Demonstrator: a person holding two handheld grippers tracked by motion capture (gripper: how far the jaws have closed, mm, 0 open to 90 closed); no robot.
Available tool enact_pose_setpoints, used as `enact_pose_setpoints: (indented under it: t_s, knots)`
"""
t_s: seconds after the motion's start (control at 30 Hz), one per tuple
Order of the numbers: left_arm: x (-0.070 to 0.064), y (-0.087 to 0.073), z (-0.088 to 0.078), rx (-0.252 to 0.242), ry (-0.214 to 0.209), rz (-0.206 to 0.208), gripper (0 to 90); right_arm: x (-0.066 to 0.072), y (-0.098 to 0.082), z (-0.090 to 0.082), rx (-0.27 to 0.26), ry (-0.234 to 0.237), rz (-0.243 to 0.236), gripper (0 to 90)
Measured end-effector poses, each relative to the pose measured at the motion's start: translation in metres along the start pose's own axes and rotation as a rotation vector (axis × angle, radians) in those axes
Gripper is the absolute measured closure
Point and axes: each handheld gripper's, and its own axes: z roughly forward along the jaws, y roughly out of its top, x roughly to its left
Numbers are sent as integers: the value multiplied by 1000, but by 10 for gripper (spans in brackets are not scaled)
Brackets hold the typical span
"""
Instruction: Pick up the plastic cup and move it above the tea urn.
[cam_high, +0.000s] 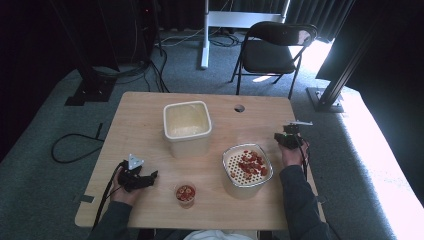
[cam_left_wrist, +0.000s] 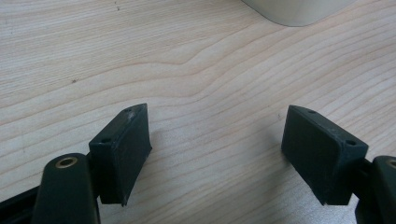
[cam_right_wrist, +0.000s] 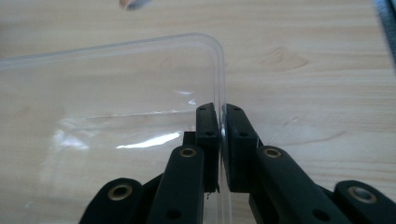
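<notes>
In the right gripper view my right gripper (cam_right_wrist: 222, 112) is shut on the rim of a clear plastic lid (cam_right_wrist: 140, 93), near its rounded corner; the lid lies flat over the wooden table (cam_right_wrist: 303, 70). The high view has the right gripper (cam_high: 287, 137) by the table's right edge, just beyond a pale tub (cam_high: 235, 182) whose perforated insert holds red pieces (cam_high: 252, 162). My left gripper (cam_high: 150, 176) rests near the front left of the table. Its jaws stand wide apart in the left gripper view, the left gripper (cam_left_wrist: 215, 121) open over bare wood.
A cream square tub (cam_high: 186, 125) stands at the table's (cam_high: 145, 115) middle back. A small cup (cam_high: 185, 194) with red pieces sits near the front edge. A cable hole (cam_high: 239, 108) is at the back. A folding chair (cam_high: 275, 50) stands beyond the table.
</notes>
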Motion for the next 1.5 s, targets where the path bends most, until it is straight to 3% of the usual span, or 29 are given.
enact_pose_setpoints:
  t_s: [0.17,0.23,0.6,0.97,1.5]
  knots:
    - [0,0,0,0,0,0,244,-3,12,-11,-45,22,54,872]
    - [0,0,0,0,0,0,244,-1,20,-19,-67,11,48,872]
    - [0,0,0,0,0,0,244,21,50,-54,-151,72,42,874]
    - [0,0,0,0,0,0,244,51,82,-80,-186,126,-23,873]
    - [0,0,0,-1,1,1,244,116,118,-86,-182,205,-129,872]
